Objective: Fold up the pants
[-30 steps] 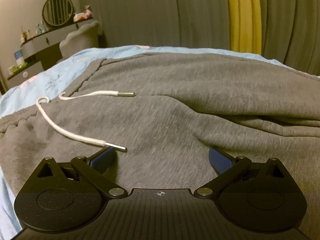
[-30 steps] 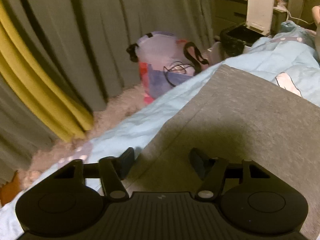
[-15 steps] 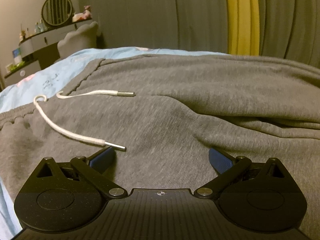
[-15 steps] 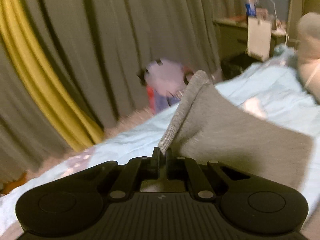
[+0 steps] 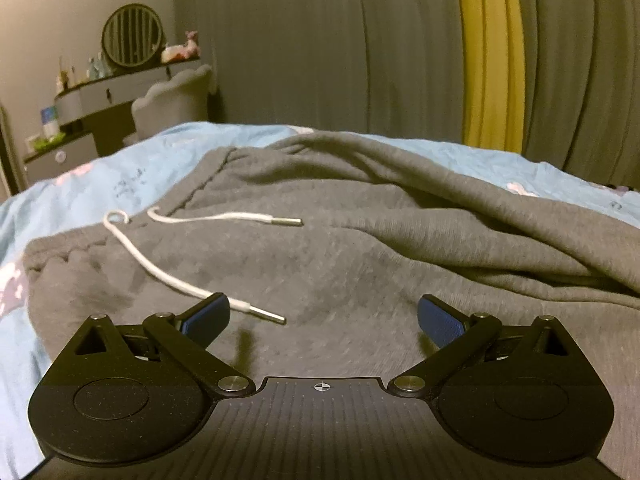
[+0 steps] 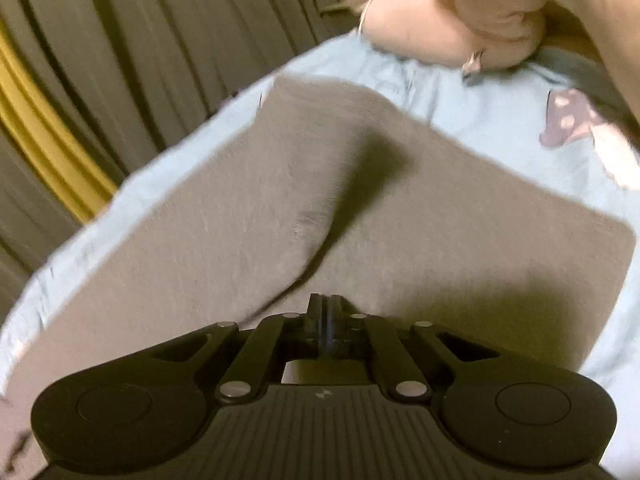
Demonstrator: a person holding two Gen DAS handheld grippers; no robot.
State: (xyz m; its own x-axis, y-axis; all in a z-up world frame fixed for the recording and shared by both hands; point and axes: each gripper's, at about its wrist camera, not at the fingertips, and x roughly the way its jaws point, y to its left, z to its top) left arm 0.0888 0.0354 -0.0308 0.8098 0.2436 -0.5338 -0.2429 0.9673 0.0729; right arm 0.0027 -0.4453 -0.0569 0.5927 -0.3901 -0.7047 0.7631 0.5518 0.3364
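Grey sweatpants lie on a light blue bedsheet. The waistband is at the left, with a white drawstring lying loose on the fabric. My left gripper is open and hovers just above the hip area, one blue pad beside a drawstring tip. In the right wrist view my right gripper is shut on a fold of the grey pants and holds it lifted above the rest of the leg on the sheet.
Grey and yellow curtains hang behind the bed. A dresser with a round mirror and a chair stand at the back left. A pink plush toy lies on the bed beyond the pants.
My right gripper shut on the pant leg's edge, lifted it and has carried it over the rest of the leg. The left gripper rose and drew back a little, still open.
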